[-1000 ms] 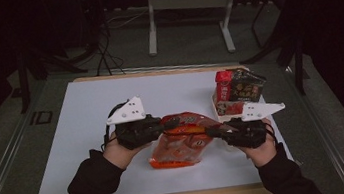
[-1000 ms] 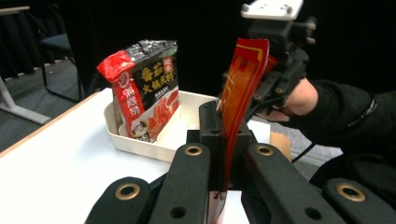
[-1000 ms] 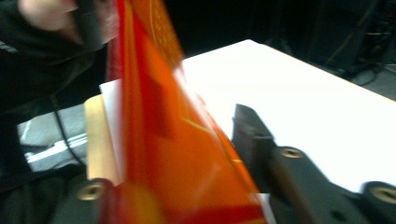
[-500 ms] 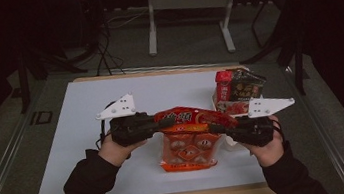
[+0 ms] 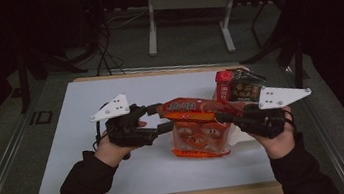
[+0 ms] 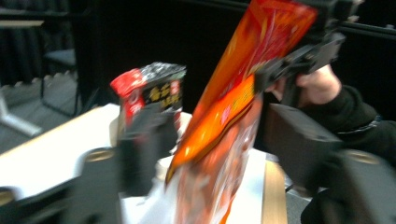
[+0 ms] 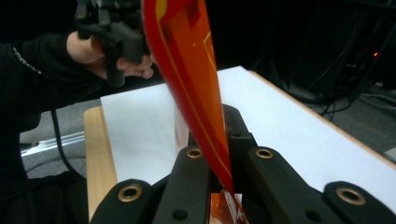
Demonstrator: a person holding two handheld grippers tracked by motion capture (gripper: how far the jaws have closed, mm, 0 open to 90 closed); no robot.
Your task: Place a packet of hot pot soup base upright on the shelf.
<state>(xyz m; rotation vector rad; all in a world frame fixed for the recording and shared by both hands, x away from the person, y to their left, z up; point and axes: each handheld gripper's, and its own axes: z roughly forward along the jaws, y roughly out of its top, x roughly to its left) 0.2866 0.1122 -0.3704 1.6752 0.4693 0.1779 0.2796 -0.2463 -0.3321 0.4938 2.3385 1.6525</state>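
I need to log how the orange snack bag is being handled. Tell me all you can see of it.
The bag is glossy orange-red plastic film with a printed picture on its face. It hangs upright above the white table, top edge pulled level. The right tongs pinch its top corner shut. The left tongs have just been opening, their jaws either side of the bag's other end.

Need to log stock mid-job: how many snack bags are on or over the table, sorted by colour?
Orange-red snack bag, lifted above the table, pinched in the right gripper: 1
Dark bag with a red corner, standing at the table's far right: 1
Total: 2
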